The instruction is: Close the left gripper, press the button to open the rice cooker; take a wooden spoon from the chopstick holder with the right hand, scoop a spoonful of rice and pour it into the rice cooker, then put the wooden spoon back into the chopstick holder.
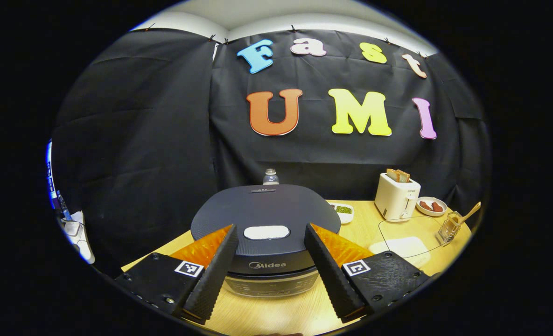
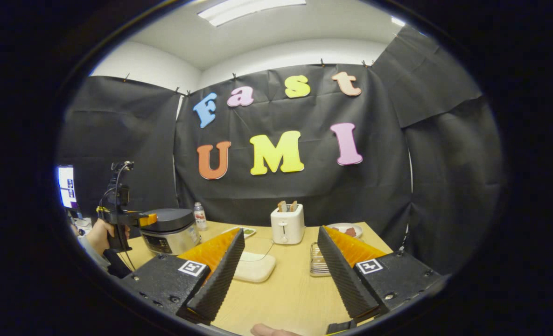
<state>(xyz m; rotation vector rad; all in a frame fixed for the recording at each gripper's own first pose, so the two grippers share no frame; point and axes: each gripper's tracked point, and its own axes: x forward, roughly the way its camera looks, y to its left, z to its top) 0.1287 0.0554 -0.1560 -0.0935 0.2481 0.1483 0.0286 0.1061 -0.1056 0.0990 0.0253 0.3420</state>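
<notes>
Dark-grey rice cooker point(image 1: 265, 224) lid down; we see left gripper point(image 1: 270, 270) and right gripper point(image 2: 281, 275) both wide open, empty.

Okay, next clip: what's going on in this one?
A person holds a claw in each hand at a wooden table. The left claw is open and hovers in front of the rice cooker, whose lid is down and whose white button is unpressed. The right claw is open too, holding nothing. The wooden spoon sits in its holder.
</notes>
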